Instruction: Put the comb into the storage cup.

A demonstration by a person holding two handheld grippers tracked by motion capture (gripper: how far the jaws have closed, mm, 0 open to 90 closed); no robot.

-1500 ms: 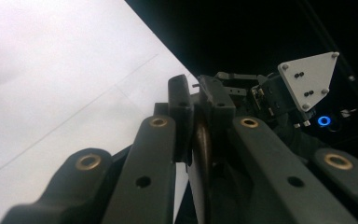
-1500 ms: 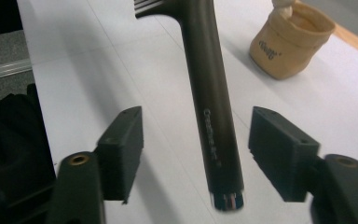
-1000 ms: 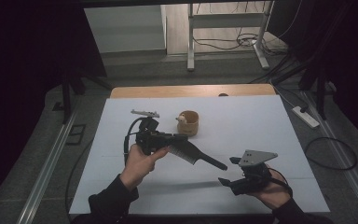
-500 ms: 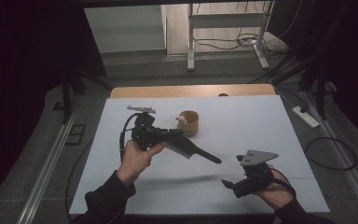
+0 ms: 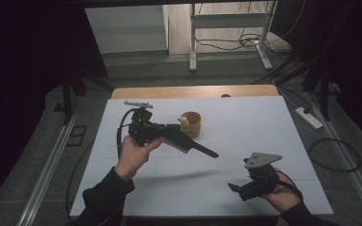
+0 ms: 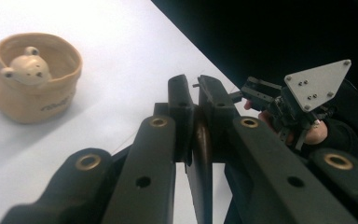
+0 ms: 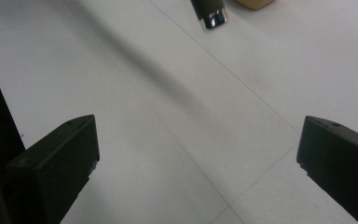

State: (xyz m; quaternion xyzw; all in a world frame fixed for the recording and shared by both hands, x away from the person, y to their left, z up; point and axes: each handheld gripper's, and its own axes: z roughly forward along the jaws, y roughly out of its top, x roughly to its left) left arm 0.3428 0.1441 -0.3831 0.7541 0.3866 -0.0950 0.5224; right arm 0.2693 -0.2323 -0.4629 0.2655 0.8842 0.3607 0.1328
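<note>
Left gripper [image 5: 181, 140] clamped on a black comb [image 5: 188, 143]; right gripper [image 5: 238, 188] spread wide with nothing in it.

From the high view I see my left hand [image 5: 133, 155] holding its gripper above the white table [image 5: 245, 122], the comb's handle reaching out toward the table's middle. In the left gripper view the jaws pinch the comb's thin edge. A tan pot with a small bear figure inside [image 5: 189, 124] stands just behind the comb. My right hand [image 5: 278, 193] holds its gripper low near the table's front right, well apart from the pot.
</note>
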